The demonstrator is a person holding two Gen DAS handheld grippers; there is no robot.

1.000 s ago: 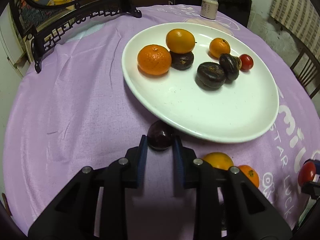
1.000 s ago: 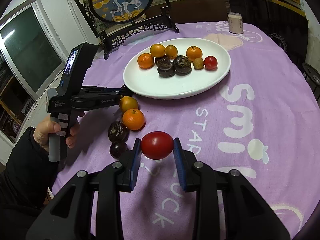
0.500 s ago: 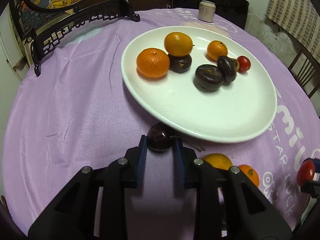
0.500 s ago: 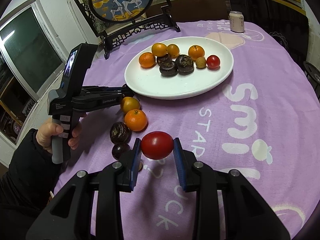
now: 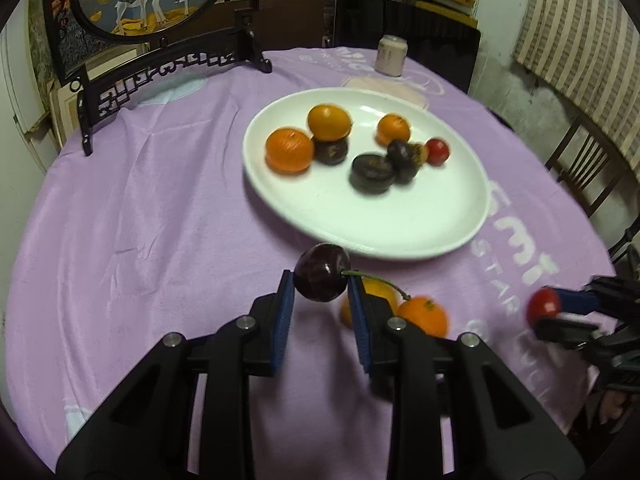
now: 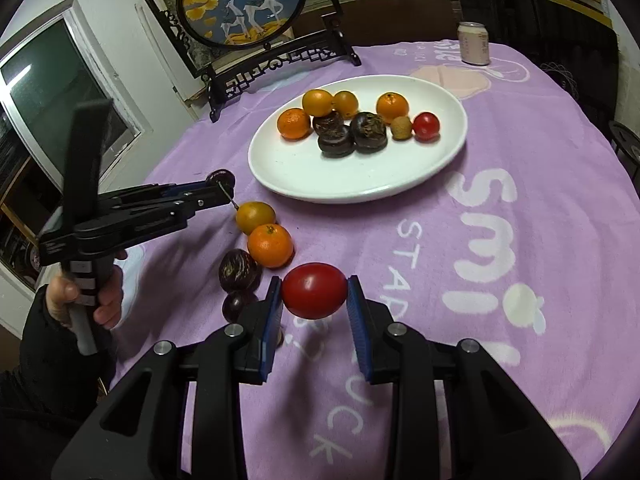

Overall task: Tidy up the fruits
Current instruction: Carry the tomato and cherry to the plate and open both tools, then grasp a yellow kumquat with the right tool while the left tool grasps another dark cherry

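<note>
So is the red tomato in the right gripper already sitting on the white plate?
No, the red tomato is pinched in the right gripper above the purple cloth, well short of the white plate.

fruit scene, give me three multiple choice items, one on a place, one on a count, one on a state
1. Where is the pink can?
A. on the plate
B. on the cloth beyond the plate
C. in the tongs

2. How many red tomatoes lie on the white plate?
A. one
B. three
C. none

3. What do the left tongs hold?
A. an orange
B. nothing
C. a dark cherry

Key: B, the can stands past the plate's far rim; A, a single plate tomato sits near the right rim; C, the stemmed cherry is pinched between the blue pads.
</note>
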